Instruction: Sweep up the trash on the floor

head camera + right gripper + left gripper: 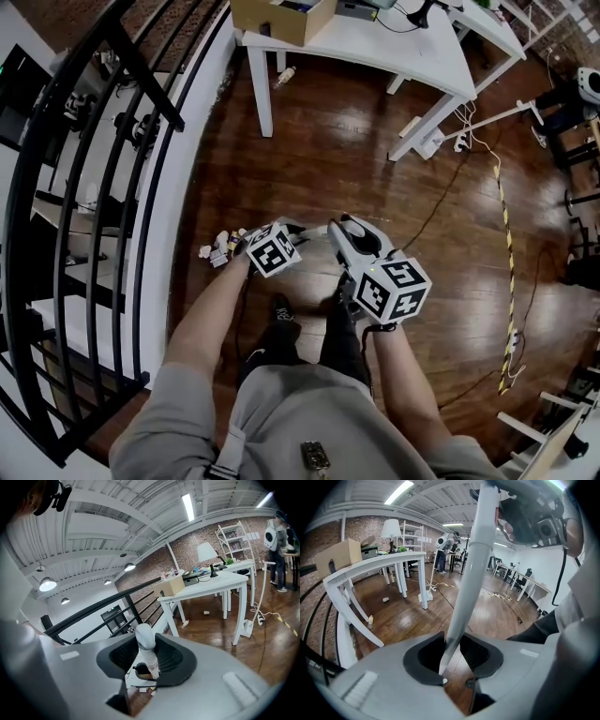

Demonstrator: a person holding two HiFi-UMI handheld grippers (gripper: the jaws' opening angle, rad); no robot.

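Observation:
A small pile of white and yellow trash lies on the wood floor by the white baseboard. Just right of it, my left gripper is shut on a long white broom handle, which rises steeply from the jaws. My right gripper is beside it, shut on a short white round-topped dustpan handle. That handle runs down between the pads to a white dustpan, with bits of trash next to it. The broom's head is hidden.
A black stair railing borders the left. A white table with a cardboard box stands ahead, a bottle under it. Cables and striped tape cross the floor at right. The person's feet are below the grippers.

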